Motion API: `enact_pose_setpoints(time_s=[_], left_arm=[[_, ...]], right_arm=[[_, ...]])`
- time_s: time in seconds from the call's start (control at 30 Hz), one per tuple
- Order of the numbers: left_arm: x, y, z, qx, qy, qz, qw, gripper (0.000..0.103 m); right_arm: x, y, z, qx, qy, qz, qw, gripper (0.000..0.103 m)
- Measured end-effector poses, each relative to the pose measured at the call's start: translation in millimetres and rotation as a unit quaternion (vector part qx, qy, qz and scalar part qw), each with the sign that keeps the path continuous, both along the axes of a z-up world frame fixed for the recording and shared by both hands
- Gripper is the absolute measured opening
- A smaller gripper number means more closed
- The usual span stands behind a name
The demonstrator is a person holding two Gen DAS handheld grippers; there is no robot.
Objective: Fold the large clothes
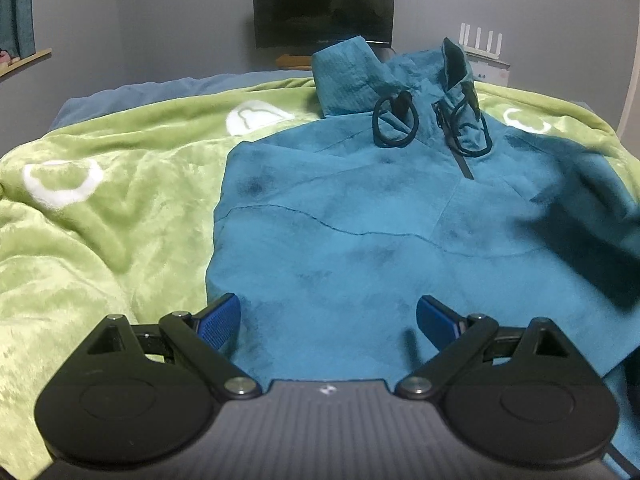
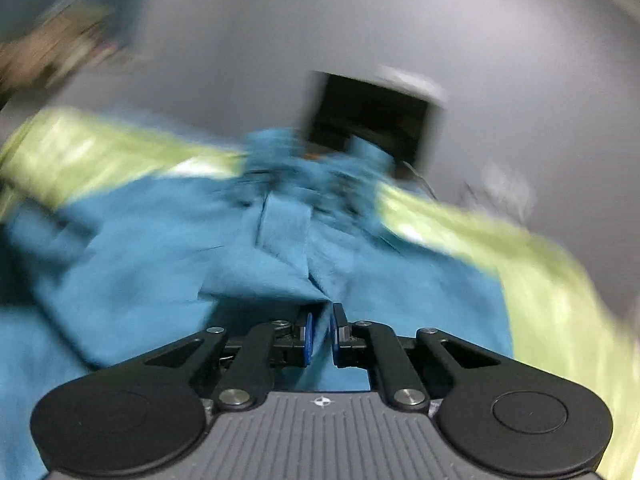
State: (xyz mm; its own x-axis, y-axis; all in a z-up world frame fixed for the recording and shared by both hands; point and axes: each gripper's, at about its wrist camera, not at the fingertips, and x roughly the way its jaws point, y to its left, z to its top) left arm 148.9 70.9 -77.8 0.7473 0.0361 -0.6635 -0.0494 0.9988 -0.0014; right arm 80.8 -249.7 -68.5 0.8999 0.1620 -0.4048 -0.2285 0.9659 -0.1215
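The teal hooded top (image 1: pixel 360 216) lies front-up on the green blanket (image 1: pixel 100 216), its hood (image 1: pixel 352 76) and drawcords toward the dark monitor (image 1: pixel 323 8); the side away from the blanket's white ring marks seems already turned inward, though blur makes that uncertain; the left gripper (image 1: pixel 328 316) hovers spread wide over the hem, grasping nothing; the right gripper (image 2: pixel 320 332) is clenched on a pinch of the top's fabric, likely a sleeve or side edge; the fold looks early, with the other side and the lengthwise fold left to do.
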Motion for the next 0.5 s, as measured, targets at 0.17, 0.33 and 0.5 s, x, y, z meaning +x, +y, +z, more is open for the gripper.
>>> enact_pose_setpoints(time_s=[0.17,0.33,0.5], left_arm=[[0,-2,-1,0.005,0.005,-0.003,1.0000,0.095],[0,-3,-2,0.007,0.007,-0.003,1.0000,0.095],[0,-3,-3,0.009,0.010,-0.007,0.9999,0.095]], right_arm=[[19,-82,-19,0.205,0.094,-0.121,0.967,0.035],[18,-98,-28,0.270,0.084,-0.098,0.954,0.058],[33,-95,-29,0.256,0.091,-0.108,0.956,0.025]])
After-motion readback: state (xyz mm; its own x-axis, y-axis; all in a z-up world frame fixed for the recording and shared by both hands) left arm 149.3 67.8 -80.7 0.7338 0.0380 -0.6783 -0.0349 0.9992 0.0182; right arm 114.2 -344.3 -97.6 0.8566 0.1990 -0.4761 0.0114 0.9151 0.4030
